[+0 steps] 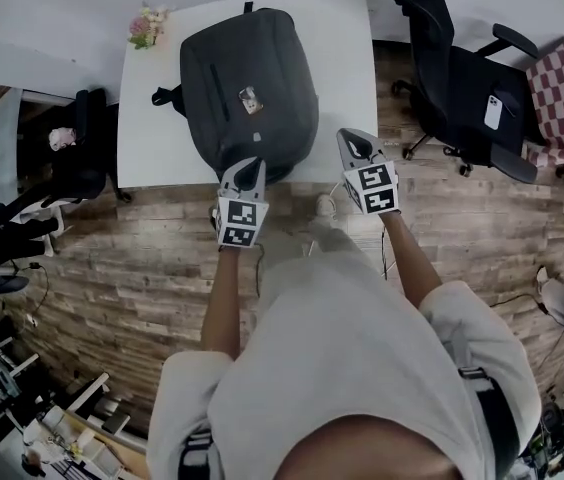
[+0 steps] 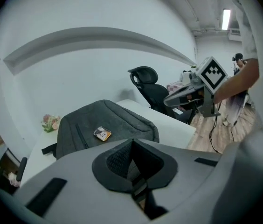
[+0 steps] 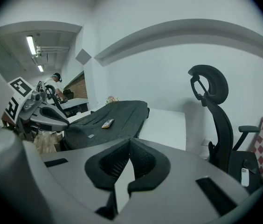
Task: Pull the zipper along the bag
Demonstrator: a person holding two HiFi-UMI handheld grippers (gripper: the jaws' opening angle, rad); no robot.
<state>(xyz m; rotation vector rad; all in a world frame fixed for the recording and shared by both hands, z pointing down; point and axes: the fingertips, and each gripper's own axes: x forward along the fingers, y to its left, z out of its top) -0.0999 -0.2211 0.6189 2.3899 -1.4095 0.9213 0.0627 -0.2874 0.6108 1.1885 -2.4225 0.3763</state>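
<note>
A dark grey fabric backpack (image 1: 247, 88) lies flat on the white rectangular table (image 1: 347, 58), its long axis running from the near edge to the far one, straight away from the person. The left gripper (image 1: 245, 171) hangs at the bag's near end with its jaws pressed together on nothing. The right gripper (image 1: 356, 142) is just as closed and empty, and sits off to the right of the bag over the near table edge. So the left one looks the nearer, and the bag lies ahead of both.

The head view gives that layout. Only the left gripper view shows the bag's face: a small orange-and-white tag (image 2: 102, 134) and a dark slit (image 2: 80, 135), likely the zip. No view shows a pull tab. The right gripper view catches the bag low, from its side
</note>
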